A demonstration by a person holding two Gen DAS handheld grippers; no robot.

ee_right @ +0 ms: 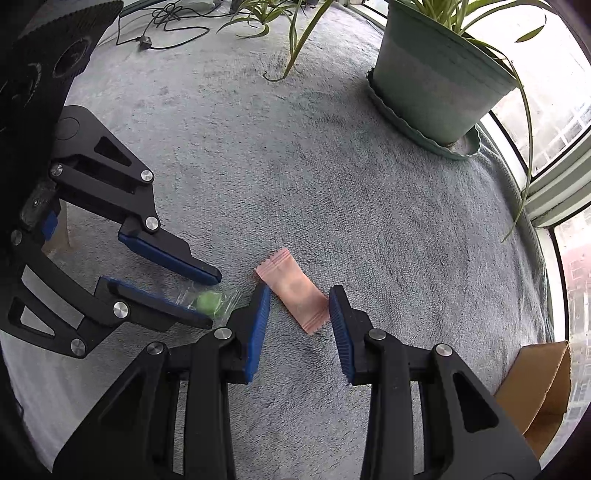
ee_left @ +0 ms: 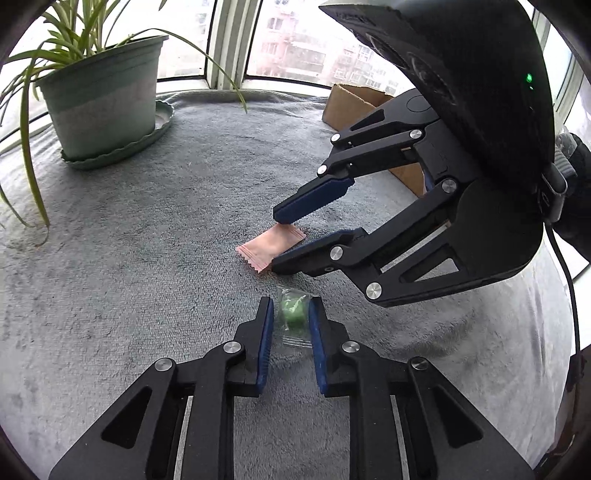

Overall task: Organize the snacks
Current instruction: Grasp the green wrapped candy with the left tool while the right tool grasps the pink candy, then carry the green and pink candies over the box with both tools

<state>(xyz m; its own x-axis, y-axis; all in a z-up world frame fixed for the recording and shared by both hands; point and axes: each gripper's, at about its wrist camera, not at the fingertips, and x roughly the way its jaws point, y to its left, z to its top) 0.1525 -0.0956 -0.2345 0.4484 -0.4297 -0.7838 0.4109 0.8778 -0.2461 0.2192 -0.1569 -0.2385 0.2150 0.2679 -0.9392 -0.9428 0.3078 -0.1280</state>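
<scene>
A green candy in a clear wrapper (ee_left: 293, 315) lies on the grey cloth (ee_left: 147, 258). My left gripper (ee_left: 291, 314) is shut on it, with both blue pads against the wrapper. The right wrist view shows this candy (ee_right: 207, 303) between the left gripper's tips (ee_right: 212, 301). Just beyond it, a pink packet (ee_left: 267, 245) lies flat on the cloth. My right gripper (ee_left: 279, 243) comes in from the right and points steeply down. Its tips touch the packet's two long edges, so it is shut on the packet (ee_right: 295, 291). The packet sits diagonally between that gripper's pads (ee_right: 298, 295).
A green potted plant (ee_left: 107, 99) on a saucer stands at the back left by the window, with long leaves drooping over the cloth. An open cardboard box (ee_left: 354, 103) sits at the back right, behind the right gripper. A black cable (ee_right: 162, 22) lies across the cloth's far side.
</scene>
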